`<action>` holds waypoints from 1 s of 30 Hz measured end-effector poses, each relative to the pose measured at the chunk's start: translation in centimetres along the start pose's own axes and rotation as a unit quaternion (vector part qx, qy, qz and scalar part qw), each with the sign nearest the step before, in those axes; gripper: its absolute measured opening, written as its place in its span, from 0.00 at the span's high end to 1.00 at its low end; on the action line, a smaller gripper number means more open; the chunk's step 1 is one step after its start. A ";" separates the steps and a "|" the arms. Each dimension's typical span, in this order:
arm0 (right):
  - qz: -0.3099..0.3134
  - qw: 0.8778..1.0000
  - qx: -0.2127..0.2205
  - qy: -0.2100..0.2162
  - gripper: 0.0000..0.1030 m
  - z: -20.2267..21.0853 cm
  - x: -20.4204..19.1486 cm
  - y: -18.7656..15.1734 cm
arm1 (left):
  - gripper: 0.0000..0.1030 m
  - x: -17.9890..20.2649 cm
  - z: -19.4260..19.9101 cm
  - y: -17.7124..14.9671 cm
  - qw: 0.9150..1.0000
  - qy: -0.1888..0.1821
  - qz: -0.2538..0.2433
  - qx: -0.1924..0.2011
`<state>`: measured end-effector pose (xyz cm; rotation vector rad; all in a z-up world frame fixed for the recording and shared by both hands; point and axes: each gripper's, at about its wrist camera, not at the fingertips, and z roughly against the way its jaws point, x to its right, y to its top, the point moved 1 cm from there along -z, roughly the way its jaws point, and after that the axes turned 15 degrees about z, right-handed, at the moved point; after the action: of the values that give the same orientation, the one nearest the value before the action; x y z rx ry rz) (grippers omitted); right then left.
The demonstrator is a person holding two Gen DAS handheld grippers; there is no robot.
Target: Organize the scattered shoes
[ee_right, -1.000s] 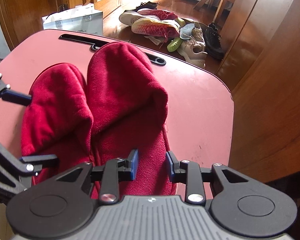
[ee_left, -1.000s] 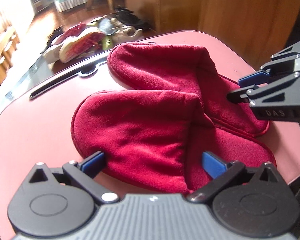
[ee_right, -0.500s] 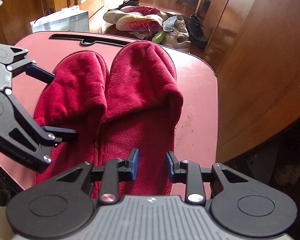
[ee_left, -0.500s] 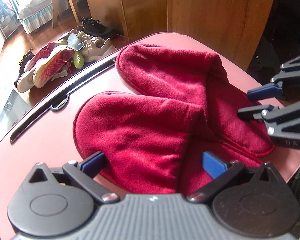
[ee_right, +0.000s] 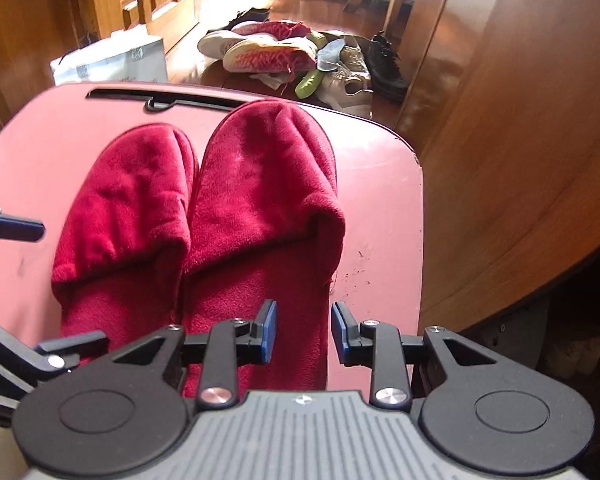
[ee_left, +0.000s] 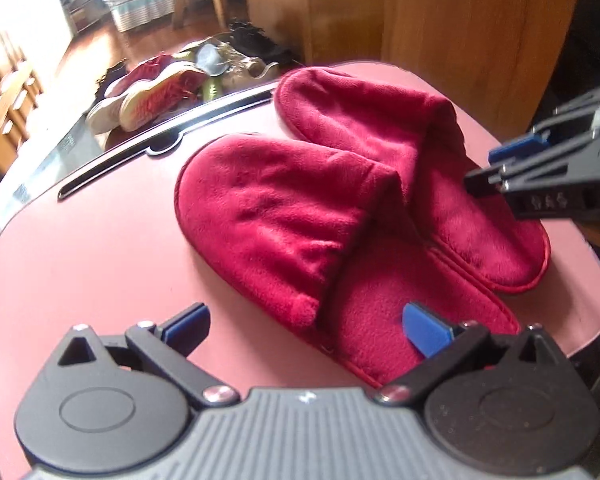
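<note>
Our left gripper (ee_left: 304, 326) has its jaws wide apart with nothing gripped; the left slipper (ee_left: 284, 216) lies just ahead of them on the red desk (ee_left: 80, 260). Our right gripper (ee_right: 303, 330) has its jaws a little apart over the heel of the right slipper (ee_right: 268, 200), not squeezing it. We think this pair is lined up now. Next we need the pile of shoes (ee_right: 300, 60) on the floor, far past the jaws.

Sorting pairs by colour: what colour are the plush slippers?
Deep red plush slippers; the right wrist view shows them best.
</note>
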<state>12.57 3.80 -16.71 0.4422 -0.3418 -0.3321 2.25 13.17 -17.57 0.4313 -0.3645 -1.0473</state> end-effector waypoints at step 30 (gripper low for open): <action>-0.041 0.999 0.003 -0.011 0.68 1.2 -1.9 -1.9 | 0.00 0.8 -2.7 3.9 0.979 -0.052 -0.195 -0.013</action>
<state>10.01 2.49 -17.02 0.4605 -0.3470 -0.4166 6.81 14.59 -17.87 0.4363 -0.3663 -1.4602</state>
